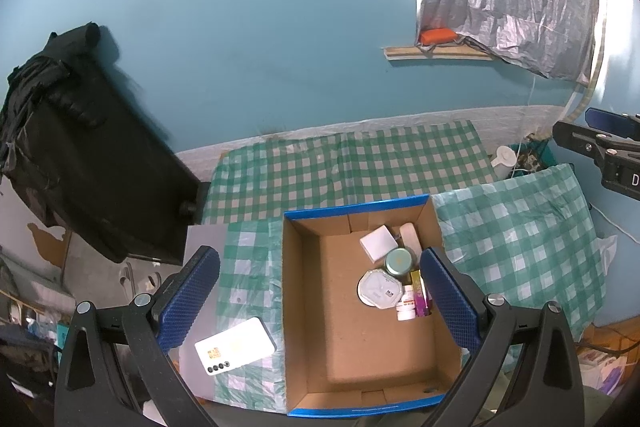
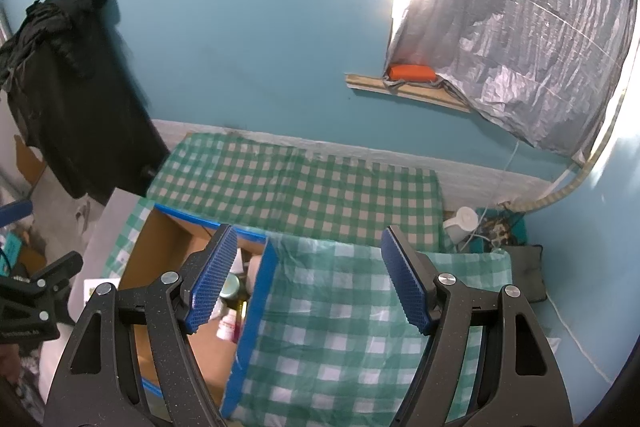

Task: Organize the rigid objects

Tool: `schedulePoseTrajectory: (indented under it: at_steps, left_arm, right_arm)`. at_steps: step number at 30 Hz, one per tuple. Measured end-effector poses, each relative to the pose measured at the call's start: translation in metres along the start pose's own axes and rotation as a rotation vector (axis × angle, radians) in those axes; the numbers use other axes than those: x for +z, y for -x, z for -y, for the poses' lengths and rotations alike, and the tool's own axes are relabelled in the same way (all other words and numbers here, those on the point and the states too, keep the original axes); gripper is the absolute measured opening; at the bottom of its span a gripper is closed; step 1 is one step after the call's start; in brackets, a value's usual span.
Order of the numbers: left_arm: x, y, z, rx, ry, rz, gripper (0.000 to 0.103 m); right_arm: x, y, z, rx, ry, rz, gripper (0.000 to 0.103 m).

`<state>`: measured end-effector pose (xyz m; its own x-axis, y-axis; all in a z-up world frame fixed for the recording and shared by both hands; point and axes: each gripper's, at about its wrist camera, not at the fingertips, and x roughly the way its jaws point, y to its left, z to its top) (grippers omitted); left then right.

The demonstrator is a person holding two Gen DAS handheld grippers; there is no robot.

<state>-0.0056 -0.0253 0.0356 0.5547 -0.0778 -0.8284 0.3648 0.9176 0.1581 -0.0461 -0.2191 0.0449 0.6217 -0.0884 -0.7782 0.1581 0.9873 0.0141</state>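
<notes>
- Blue pads of left claw (image 1: pixel 320 301) sit closest to the lens, spread wide, gripping nothing.
- Right claw (image 2: pixel 306 279) likewise spread and empty, hanging over the checked cloth (image 2: pixel 352 327) just right of the cardboard box (image 1: pixel 320 393).
- Box already holds a cluster in its far-right part: white square box (image 1: pixel 378 242), green-lidded jar (image 1: pixel 400 261), octagonal tin (image 1: pixel 379 289), small white bottle (image 1: pixel 406 308), purple carton (image 1: pixel 421 293).
- White phone (image 1: pixel 234 345) lies flat on the bench, outside the box wall, below and just inside my left claw's left pad.
- Step, I reckon: the phone is the last stray piece to box.
- Next move calls for shifting the left claw left and down, straddling the phone's short width, then clenching.
</notes>
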Motion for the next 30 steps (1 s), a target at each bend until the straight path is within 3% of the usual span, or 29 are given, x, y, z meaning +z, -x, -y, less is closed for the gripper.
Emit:
schedulePoseTrajectory:
  at_steps: [30]
  left_arm:
    - [0.0015, 0.0009, 0.0026, 0.005, -0.006, -0.010, 0.101]
  right_arm:
    - [0.0020, -0.0042, -0.0036, 0.004, 0.004, -0.004, 0.074]
